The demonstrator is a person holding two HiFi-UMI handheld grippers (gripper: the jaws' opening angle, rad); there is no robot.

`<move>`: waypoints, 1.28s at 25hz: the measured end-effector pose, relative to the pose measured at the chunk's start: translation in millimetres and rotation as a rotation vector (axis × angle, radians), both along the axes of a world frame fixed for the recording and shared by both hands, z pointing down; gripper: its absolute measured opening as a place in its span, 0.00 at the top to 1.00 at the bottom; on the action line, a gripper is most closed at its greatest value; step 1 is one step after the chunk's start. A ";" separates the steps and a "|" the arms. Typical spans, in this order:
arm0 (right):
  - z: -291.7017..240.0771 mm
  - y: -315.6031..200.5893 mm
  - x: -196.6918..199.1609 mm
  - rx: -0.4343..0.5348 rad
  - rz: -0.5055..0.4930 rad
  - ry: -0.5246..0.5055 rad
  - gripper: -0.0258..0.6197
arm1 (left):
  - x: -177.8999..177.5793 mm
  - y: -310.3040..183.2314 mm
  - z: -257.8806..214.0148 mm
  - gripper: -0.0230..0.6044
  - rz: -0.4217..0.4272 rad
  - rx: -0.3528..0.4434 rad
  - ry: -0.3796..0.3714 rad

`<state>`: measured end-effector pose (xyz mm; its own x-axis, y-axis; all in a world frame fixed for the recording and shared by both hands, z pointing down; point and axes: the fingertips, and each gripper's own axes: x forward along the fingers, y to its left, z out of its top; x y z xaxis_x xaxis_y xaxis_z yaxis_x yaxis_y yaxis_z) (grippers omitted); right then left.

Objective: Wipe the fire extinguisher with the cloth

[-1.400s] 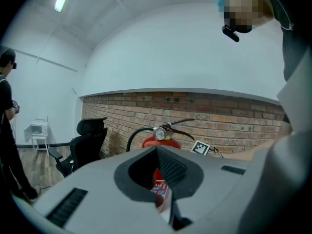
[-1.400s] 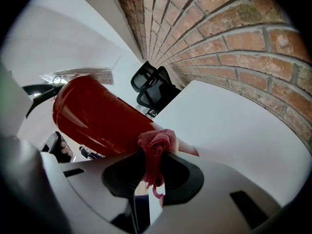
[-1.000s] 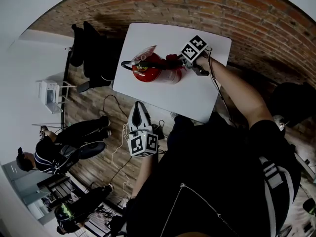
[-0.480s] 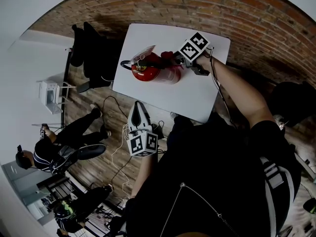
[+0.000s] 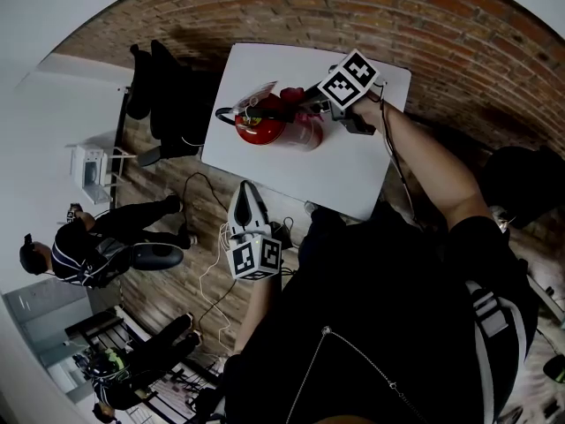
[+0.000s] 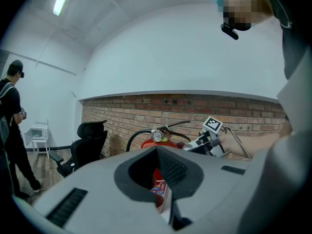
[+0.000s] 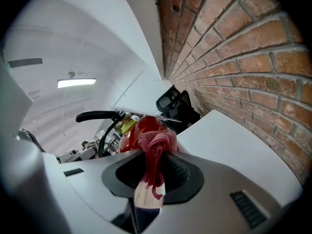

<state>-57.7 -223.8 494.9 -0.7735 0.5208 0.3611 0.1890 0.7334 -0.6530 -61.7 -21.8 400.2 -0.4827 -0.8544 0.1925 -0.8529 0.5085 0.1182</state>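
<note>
- My left gripper point(image 5: 249, 193) hangs off the near edge of the white table point(image 5: 353, 179), its jaws closed to a slit with nothing between them.
- The fire extinguisher point(image 5: 275, 127) stands upright on the table's left part. Its long axis is vertical, with the gauge and lever on top, and the black hose point(image 5: 222, 113) loops out to the left.
- The red cloth point(image 7: 156, 144) is bunched against the cylinder's upper shoulder.
- My right gripper point(image 7: 150, 182) reaches in from the right, jaws clamped on that cloth.

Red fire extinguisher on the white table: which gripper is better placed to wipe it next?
Right. The right gripper clamps the crumpled red cloth right at the red fire extinguisher. The left gripper holds nothing and sits off the white table's near edge.
</note>
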 end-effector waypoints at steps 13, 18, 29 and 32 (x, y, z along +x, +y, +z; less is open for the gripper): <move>-58.9 8.3 13.2 -0.030 -0.021 -0.153 0.80 | 7.9 -3.0 -2.0 0.95 0.011 0.001 -0.006; -63.1 2.1 28.7 -0.100 0.029 -0.196 0.80 | 8.9 -4.3 1.5 0.95 0.019 -0.007 -0.005; 53.6 -24.9 64.1 -0.209 0.222 0.012 0.80 | 13.4 -8.4 9.9 0.95 0.051 -0.029 0.008; 92.7 -23.2 65.8 -0.235 0.251 0.077 0.80 | 13.1 -6.9 12.4 0.95 0.052 -0.037 0.011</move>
